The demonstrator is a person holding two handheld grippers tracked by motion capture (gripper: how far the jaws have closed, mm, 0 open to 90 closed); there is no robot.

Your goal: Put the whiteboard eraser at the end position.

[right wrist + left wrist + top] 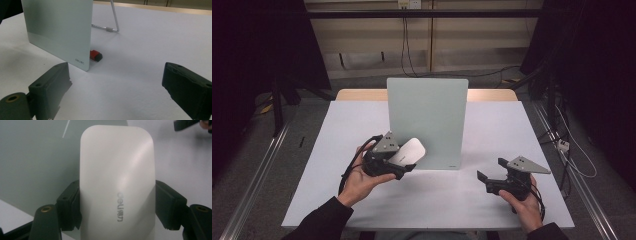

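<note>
The left claw (404, 162), clamped on a white eraser (117, 185), seems set to wipe the upright board (428, 120) mid-desk, needing a flat press, while the right claw (492, 172) waits apart near the desk's front edge.

The white eraser (117, 182) looked like smooth, glossy plastic. The pale green board (427, 120) had a smooth, faintly shiny face, its stand (113, 17) was bare metal, and the counter (512, 130) was matt white.

A board (427, 122) stands upright at the middle of the worktop (492, 200), propped from behind by a wire stand (113, 20), with a small marker (95, 55) lying on the worktop just behind its lower edge. The left tool (399, 167) is at the board's lower left corner, before its face, with an eraser (408, 151) between its jaws, reaching toward the board. The right tool (491, 176) sits well apart to the right, nearer the worktop's front edge.
</note>
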